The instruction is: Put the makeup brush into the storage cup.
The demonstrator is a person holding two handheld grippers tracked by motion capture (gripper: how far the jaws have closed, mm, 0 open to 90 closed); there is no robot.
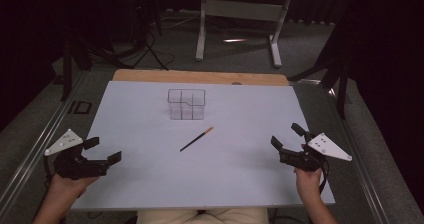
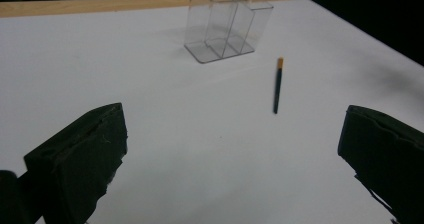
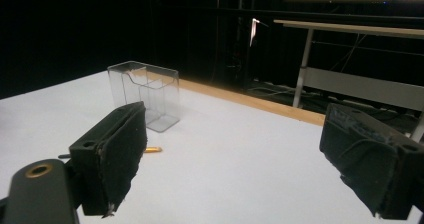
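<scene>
While both hands rested near the worktop's near edge, neither set of tongs held anything. Left tongs sat at the near-left corner, jaws spread wide, w/ the grey three-cornered plate on top and the person's left hand wrapped round the grip. Right tongs sat at the near-right, jaws likewise spread wide, nothing between them, right hand behind.

Pencil, dark shaft w/ an orange tip, lay flat on the white surface approx. in the middle, between the two tongs and well apart from both. It lay on a diagonal in the high view, orange tip pointing away to the right, dark end nearer the person. In the left gripper view the pencil lay ahead, between the jaws' lines of sight but far off, orange end farthest away. In the right gripper view just its orange tip peeked out beside the left-hand jaw; rest was hidden behind that jaw.

Clear plastic organizer, w/ several compartments, stood upright farther back on the worktop, beyond the pencil and not touching it. Compartments looked empty. Also seen in the left gripper view and the right gripper view.

Wooden edge ran along the far side of the white surface.
</scene>
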